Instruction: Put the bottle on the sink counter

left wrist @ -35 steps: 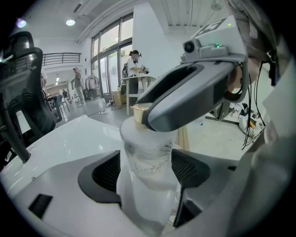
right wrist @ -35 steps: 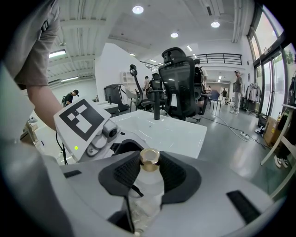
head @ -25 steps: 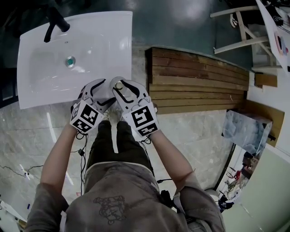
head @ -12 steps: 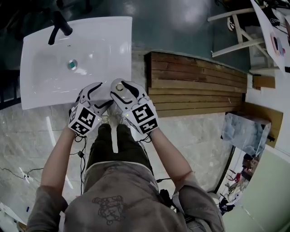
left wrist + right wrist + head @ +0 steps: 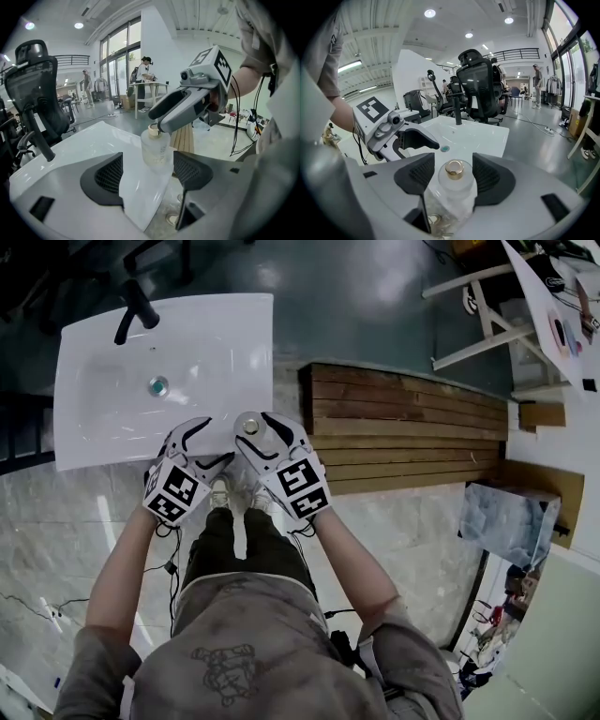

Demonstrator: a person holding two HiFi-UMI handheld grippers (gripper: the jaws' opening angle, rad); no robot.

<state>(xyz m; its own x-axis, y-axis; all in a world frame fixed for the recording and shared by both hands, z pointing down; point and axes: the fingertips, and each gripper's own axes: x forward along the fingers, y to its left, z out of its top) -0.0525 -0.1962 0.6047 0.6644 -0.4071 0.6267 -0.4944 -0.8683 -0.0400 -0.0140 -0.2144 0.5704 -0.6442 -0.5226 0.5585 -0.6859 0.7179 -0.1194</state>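
Bottle [image 5: 156, 147] stands upright on the sink counter [image 5: 258, 352], at the near right corner, close to the front edge.

Right gripper [image 5: 451, 174]: jaws have just been opening and are now wide apart. The bottle is between them, w/ a sliver of gap each side, so the pads aren't pressing on it. Left gripper [image 5: 147, 172]: jaws apart, nothing in them. The bottle is a bit ahead of it, beyond the pads.

Handling, my read:
- Small, short, clear body w/ a gold cap. Prob. light.
- Can't tell glass vs plastic, so treat it as fragile.
- Walls look smooth and glossy, so likely slippery under the pads. Rigid, no give.
- Best hold: 2 pads on opposite sides of the round body, below the shoulder. Not on the cap, which is narrow and could twist.
- Sits near the counter edge, so a nudge from a jaw could tip it off. Back straight out.
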